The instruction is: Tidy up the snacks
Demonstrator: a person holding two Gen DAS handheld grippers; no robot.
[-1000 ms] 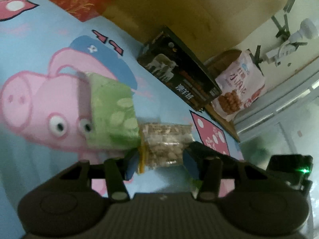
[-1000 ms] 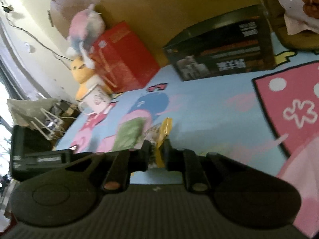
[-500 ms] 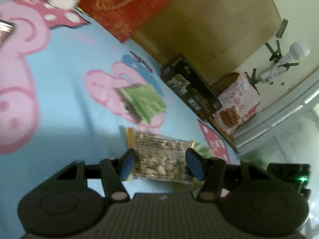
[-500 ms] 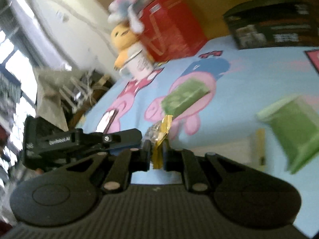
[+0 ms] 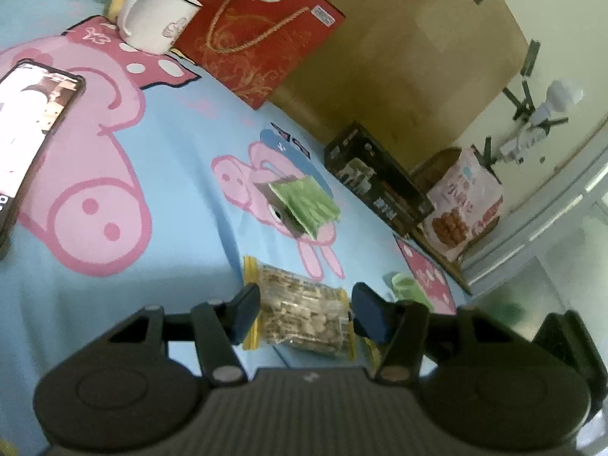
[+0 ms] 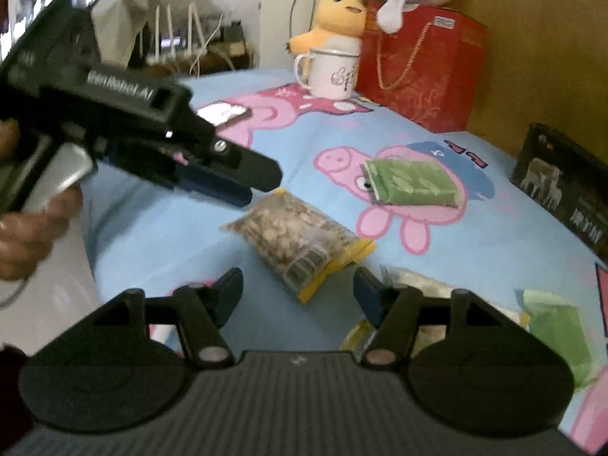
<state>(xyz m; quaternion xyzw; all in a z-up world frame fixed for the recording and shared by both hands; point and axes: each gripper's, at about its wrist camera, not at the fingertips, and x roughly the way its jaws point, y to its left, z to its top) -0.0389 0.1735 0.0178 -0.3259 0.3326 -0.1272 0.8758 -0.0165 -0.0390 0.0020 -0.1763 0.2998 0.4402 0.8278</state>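
Observation:
A clear bag of nuts with yellow ends (image 5: 304,311) (image 6: 296,239) lies on the blue cartoon cloth. My left gripper (image 5: 306,313) is open, its fingers on either side of the bag and above it. My right gripper (image 6: 298,292) is open and empty, just short of the bag. The left gripper (image 6: 231,186) shows in the right wrist view, hovering over the bag's far end. A green snack packet (image 5: 304,207) (image 6: 412,184) lies farther back. Another green packet (image 6: 558,330) and a pale bag (image 6: 414,285) lie at the right.
A black box (image 5: 376,182) and a pink-white snack bag (image 5: 463,205) stand at the back right. A red gift bag (image 5: 258,34), a white mug (image 5: 155,19) and plush toys are at the back. A phone (image 5: 26,121) lies at the left.
My right gripper has opened and let go of the nut bag's yellow edge; the bag now lies on the cloth. Both grippers have pulled back and swung left.

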